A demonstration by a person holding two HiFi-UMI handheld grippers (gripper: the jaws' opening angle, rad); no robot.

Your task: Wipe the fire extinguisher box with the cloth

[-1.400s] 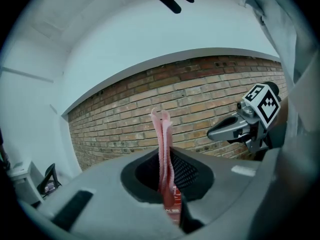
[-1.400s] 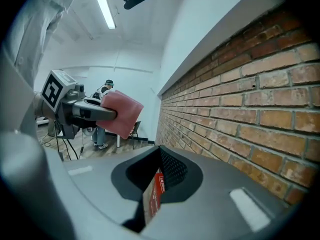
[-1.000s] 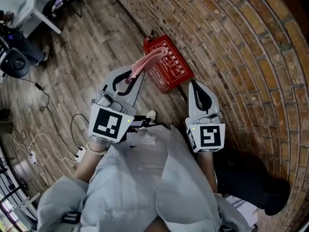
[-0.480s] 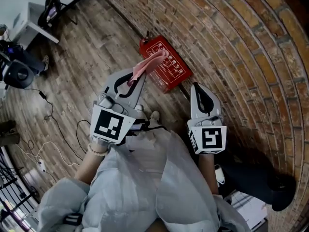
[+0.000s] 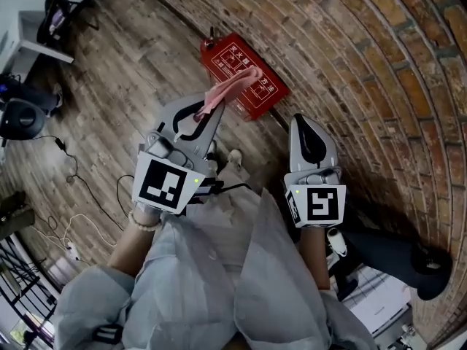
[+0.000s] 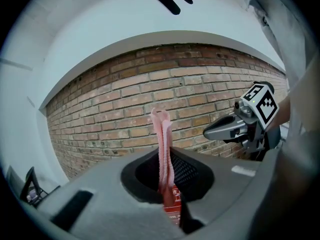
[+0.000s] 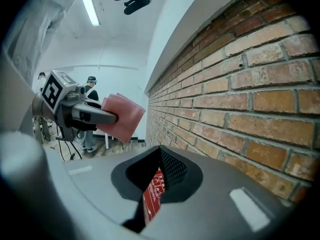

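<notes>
At the far left, thin cables [image 5: 69, 173] trail across the wooden floor [image 5: 117, 86]; next comes my left gripper [image 5: 209, 110], its marker cube [image 5: 166, 186] facing up at me, its 2 jaws pressed together on the cloth [image 5: 232, 90]; the pink cloth is pinched at its lower part and stands out past the jaw tips as a folded strip; from my head view its free end lies over the fire extinguisher box [image 5: 244, 75], though I cannot tell whether it touches the lid or hangs above it; the box is red, printed with pale characters, and sits flat on the floor just beside the foot of the brick wall [image 5: 365, 64], ahead of both my tongs; through the hollow behind each pair of jaws a sliver of that red box shows; further right, my right gripper [image 5: 307, 125] has its 2 jaws closed on each other with nothing between them, pointing along the wall and well apart from the box; the brick wall fills the right side.
</notes>
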